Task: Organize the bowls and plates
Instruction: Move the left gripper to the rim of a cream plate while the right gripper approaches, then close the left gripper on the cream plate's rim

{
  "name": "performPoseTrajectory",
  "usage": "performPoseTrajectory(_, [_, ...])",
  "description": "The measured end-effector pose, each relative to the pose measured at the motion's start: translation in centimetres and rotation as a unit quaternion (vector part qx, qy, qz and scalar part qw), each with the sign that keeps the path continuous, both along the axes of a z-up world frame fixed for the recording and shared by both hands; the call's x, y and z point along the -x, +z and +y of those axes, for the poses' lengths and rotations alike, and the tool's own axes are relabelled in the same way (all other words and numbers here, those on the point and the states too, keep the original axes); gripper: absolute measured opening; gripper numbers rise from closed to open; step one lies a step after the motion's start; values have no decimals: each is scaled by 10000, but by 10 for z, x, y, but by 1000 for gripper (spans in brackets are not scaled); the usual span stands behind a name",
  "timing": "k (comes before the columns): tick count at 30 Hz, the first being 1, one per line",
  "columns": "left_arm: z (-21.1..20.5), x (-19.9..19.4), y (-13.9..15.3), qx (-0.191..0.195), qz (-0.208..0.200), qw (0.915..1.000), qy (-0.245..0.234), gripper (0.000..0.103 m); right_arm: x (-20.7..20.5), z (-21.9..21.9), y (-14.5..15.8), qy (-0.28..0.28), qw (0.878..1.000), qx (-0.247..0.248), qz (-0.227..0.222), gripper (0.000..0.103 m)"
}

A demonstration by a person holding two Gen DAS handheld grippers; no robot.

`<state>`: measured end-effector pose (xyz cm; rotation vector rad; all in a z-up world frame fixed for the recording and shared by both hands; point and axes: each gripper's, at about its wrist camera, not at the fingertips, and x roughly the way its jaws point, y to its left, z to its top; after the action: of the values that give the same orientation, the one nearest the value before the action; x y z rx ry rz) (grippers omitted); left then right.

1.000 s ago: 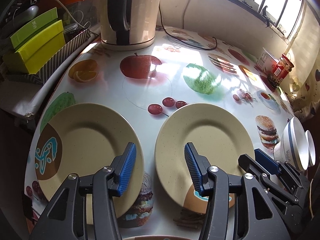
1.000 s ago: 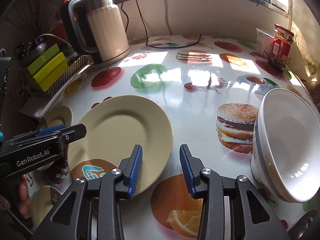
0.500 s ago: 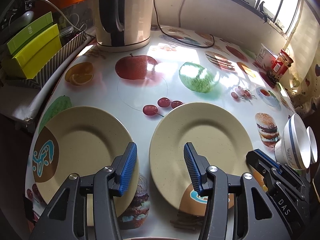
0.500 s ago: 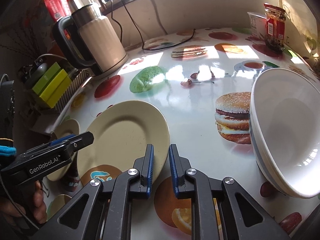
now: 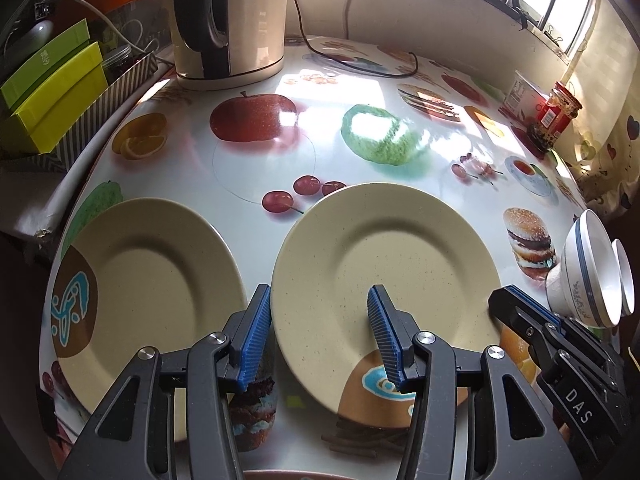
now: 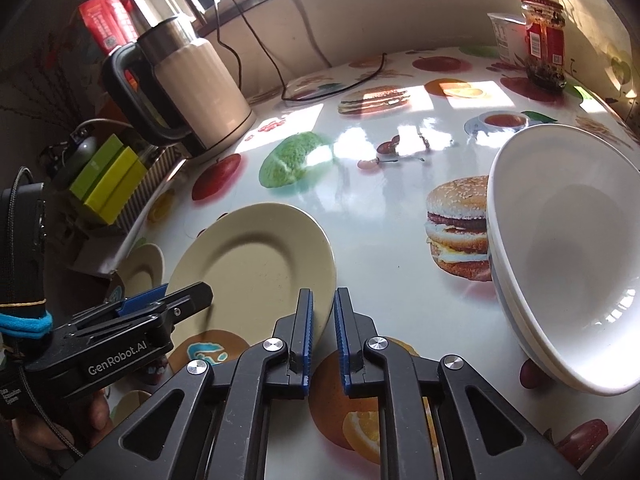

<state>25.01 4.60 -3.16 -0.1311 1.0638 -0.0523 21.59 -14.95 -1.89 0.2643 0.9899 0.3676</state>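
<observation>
Here the right gripper (image 6: 322, 334) has its jaws pinched on the near right rim of the right plate (image 6: 252, 264); the edge runs into the narrow gap between the blue pads. The plate appears tipped, though whether any of it has left the table (image 6: 384, 264) cannot be told. The left gripper (image 5: 320, 336) hangs half open over the same plate's near left edge, one pad outside the rim and one over the plate face, gripping nothing. The left plate (image 5: 148, 280) lies flat just beside, and the two rims nearly touch. Two white bowls (image 6: 568, 260), one nested in the other, stand tilted at the table's right edge, near the right gripper.

The likely step is to lift the right plate and stack it on the left one. The grip takes only a thin bite of rim at one side, so the plate's weight would hang off the pads and it could swivel or slip out on a fast lift. Swinging it left, it could knock the left gripper, which sits in the path, or catch the left plate's rim and shove it toward the table edge. A careless backswing to the right could clip the tilted bowls and set them rolling.
</observation>
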Motion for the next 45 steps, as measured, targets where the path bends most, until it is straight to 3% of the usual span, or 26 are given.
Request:
performPoseTrajectory(8, [3,4,-1,204,-7,9998,-48,35,5,-5,3,-128,9997,191,-34,10])
performPoseTrajectory(16, [11,4,-1,360,-15,9993,50,27,5,-6,3,-154,9996,236,-67,10])
performPoseTrajectory(20, [16,4,-3,557,19,9984,105,26,5,-5,3,-181,9996,220,-70,11])
performPoseTrajectory(45, [19,12,3,587,-49,9981,192,24,6,-9,3,-284,9996,-6,-26,9])
